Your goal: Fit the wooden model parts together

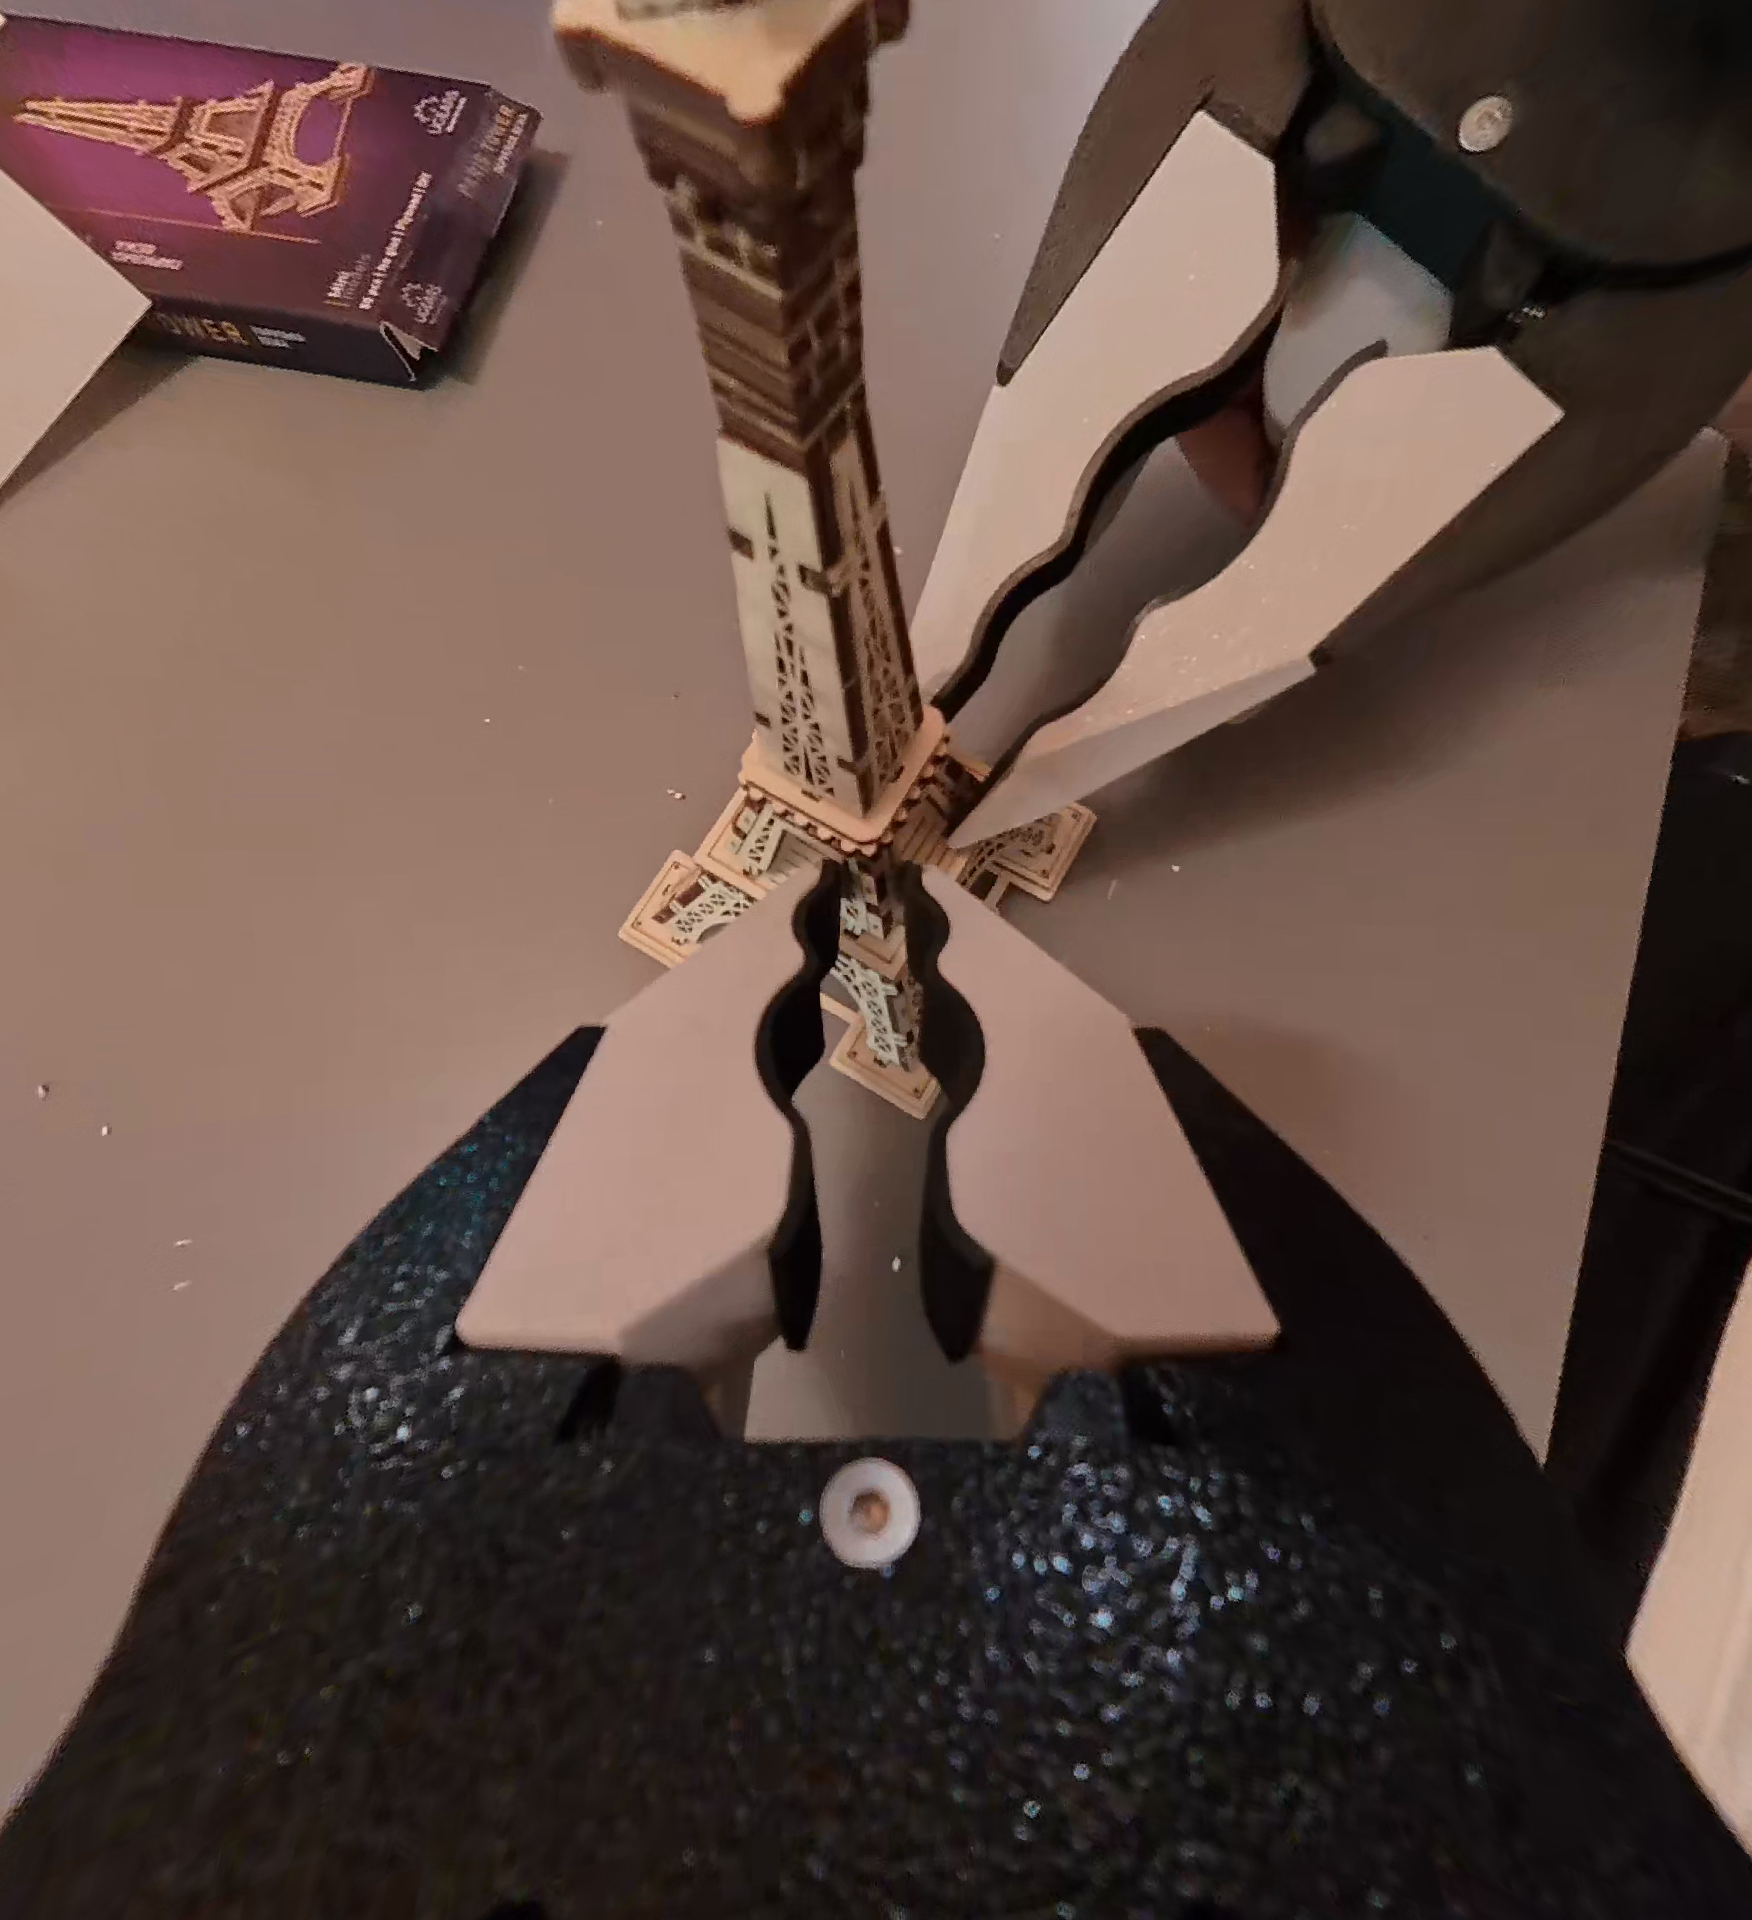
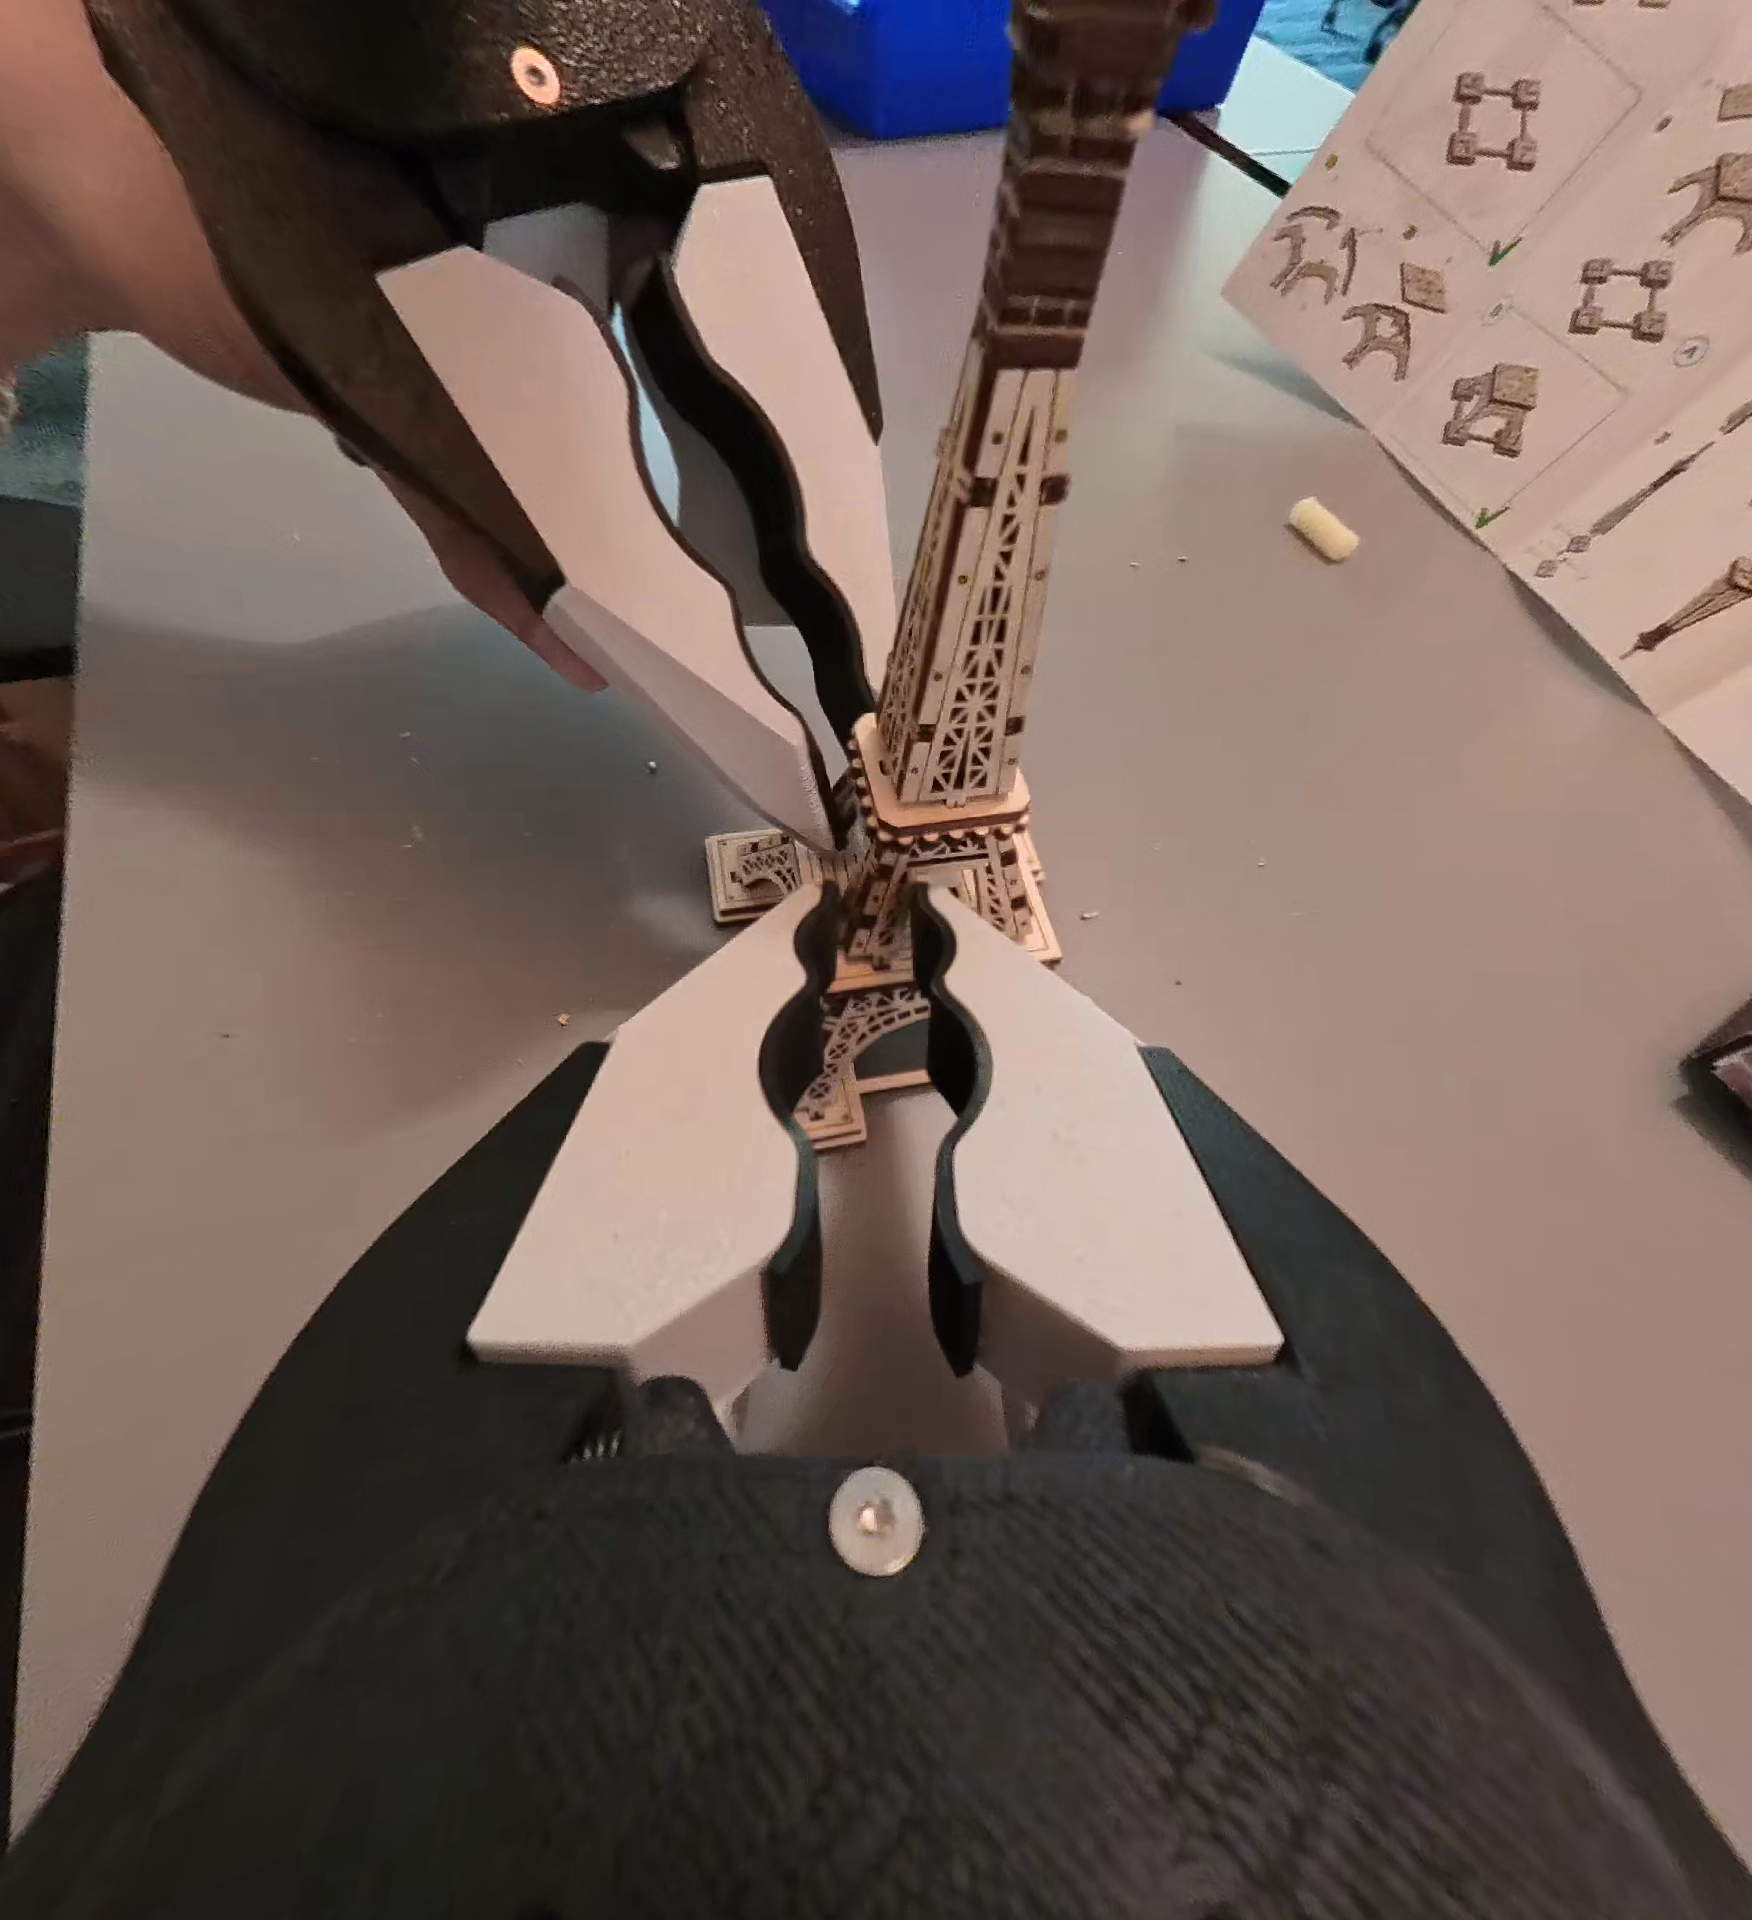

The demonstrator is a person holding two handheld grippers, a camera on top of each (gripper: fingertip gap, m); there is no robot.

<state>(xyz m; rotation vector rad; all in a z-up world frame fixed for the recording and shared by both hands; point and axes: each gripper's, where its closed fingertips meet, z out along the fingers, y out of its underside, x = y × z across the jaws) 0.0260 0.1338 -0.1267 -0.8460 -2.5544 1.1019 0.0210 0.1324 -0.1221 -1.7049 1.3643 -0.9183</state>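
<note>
left gripper point(image 1: 867, 894), seen from its own wrist, sits nearest, its jaws closed narrowly around the lower legs of the tower point(image 1: 810, 582), which stands upright on the grey table point(image 1: 280, 779). right gripper point(image 1: 955, 800) comes in from the upper right, tips pinching just under the tower's platform. i judge the step is seating the upper shaft onto the base, so i should squeeze lightly on these thin lattice legs and keep the shaft plumb while pressing down. purple box point(image 1: 259, 197) lies well apart at the upper left, with a pale sheet beside it; neither is in my way.

right gripper point(image 2: 877, 904), from its own wrist, clasps the tower point(image 2: 965, 665) at the leg section below the platform, jaws nearly together on the wood. left gripper point(image 2: 836, 821) reaches in from the upper left, a hand point(image 2: 124, 260) behind it. the two sets of tips crowd the same joint and could knock each other. instruction sheet point(image 2: 1578, 312) and a small pale peg point(image 2: 1324, 528) lie to the right, a blue bin point(image 2: 903, 62) behind, all out of the way.
</note>
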